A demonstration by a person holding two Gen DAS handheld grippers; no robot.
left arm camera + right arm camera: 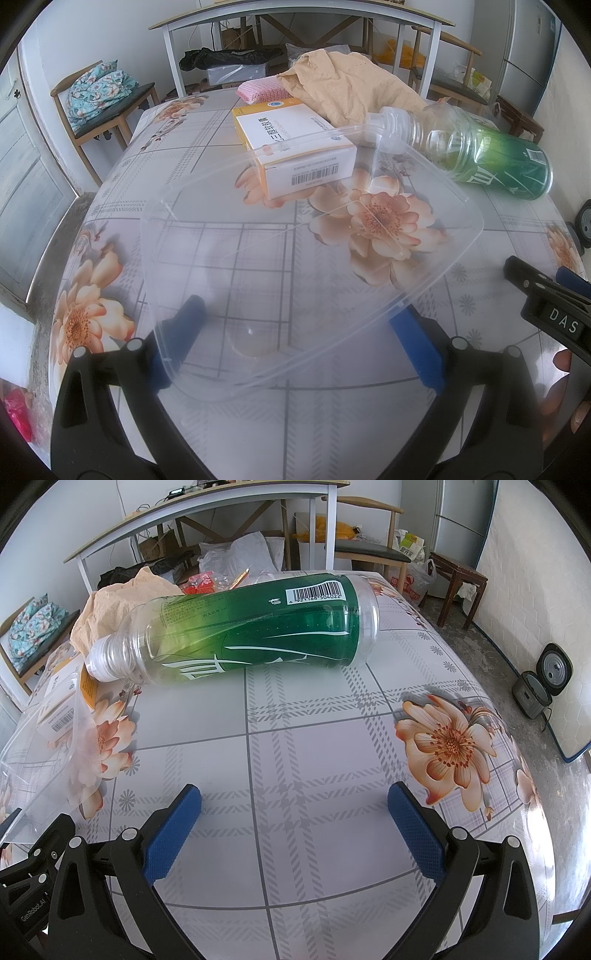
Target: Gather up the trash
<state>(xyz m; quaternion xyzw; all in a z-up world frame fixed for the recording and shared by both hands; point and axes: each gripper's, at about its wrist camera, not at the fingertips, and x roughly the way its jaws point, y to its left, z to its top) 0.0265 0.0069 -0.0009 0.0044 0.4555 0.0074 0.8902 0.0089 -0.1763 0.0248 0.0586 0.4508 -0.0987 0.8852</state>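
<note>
A clear plastic container (295,240) lies tilted between the spread fingers of my left gripper (301,317), which is open; the left pad shows through the plastic. Its far corner overlaps an orange-and-white box (295,147). Behind these lies an empty green-labelled bottle (491,155) on its side, and further back some crumpled brown paper (351,88). In the right wrist view my right gripper (295,805) is open over bare tablecloth, with the bottle (251,627) lying across in front of it, cap to the left. The container (40,753) and box (59,701) sit at its left.
The floral tablecloth (332,738) drops off at the right edge. A pink pad (258,90) lies by the paper. My right gripper (539,273) and a thumb (561,360) show in the left wrist view. Chairs, a white desk and a rice cooker (543,683) surround the table.
</note>
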